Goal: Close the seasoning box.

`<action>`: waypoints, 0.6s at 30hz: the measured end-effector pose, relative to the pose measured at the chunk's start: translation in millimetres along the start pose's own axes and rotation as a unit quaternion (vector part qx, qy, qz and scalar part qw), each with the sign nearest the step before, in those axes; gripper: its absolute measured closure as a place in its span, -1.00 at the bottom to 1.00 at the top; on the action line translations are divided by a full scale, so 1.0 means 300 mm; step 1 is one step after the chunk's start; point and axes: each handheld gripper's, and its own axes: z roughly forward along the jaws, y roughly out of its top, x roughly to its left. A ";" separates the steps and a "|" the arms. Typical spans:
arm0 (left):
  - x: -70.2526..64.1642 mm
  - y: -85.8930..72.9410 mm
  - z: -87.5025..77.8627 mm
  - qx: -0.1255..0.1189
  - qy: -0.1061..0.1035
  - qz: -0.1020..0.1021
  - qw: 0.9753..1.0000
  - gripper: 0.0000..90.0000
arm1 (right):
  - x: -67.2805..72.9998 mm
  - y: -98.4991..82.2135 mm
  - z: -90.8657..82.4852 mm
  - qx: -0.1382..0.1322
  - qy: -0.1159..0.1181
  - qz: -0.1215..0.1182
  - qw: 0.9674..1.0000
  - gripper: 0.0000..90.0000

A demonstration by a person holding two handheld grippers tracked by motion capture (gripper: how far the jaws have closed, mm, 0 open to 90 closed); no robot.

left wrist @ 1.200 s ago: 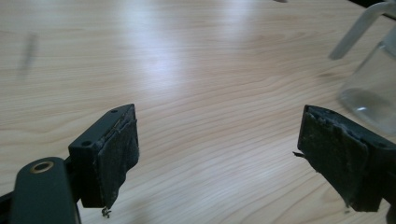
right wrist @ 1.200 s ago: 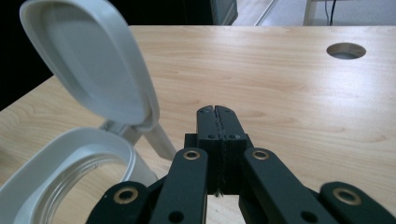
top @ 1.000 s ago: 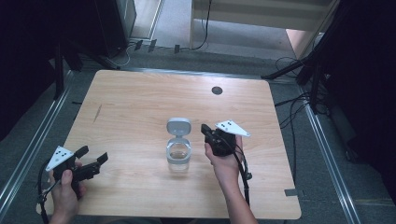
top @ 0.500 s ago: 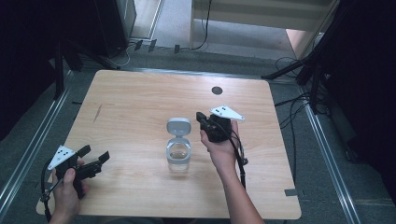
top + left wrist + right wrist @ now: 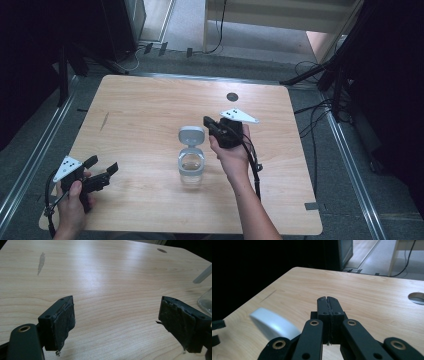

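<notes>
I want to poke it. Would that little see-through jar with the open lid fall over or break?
The jar looks like clear glass or hard plastic, so it may crack if knocked off. It stands upright, short and wide, so a gentle poke would probably slide it. Its flipped-back lid might wobble.

Lab: railed table (image 5: 150, 100), cables (image 5: 320, 112).

Hand-held gripper (image 5: 116, 322) jaws spread wide above bare wooden table (image 5: 105, 277).
</notes>
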 end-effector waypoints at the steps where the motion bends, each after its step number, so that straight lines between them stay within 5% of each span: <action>1: -0.001 0.000 0.000 0.000 0.000 0.001 1.000 -0.70 | 0.010 -0.009 -0.006 0.002 0.007 -0.001 1.000 1.00; 10: -0.001 0.001 0.002 0.003 0.004 0.004 1.000 -0.70 | 0.055 -0.065 -0.063 0.019 0.020 -0.016 0.999 1.00; 18: -0.001 0.001 0.002 0.002 0.007 0.001 1.000 -0.70 | 0.061 -0.088 -0.109 0.006 0.004 -0.025 1.000 0.92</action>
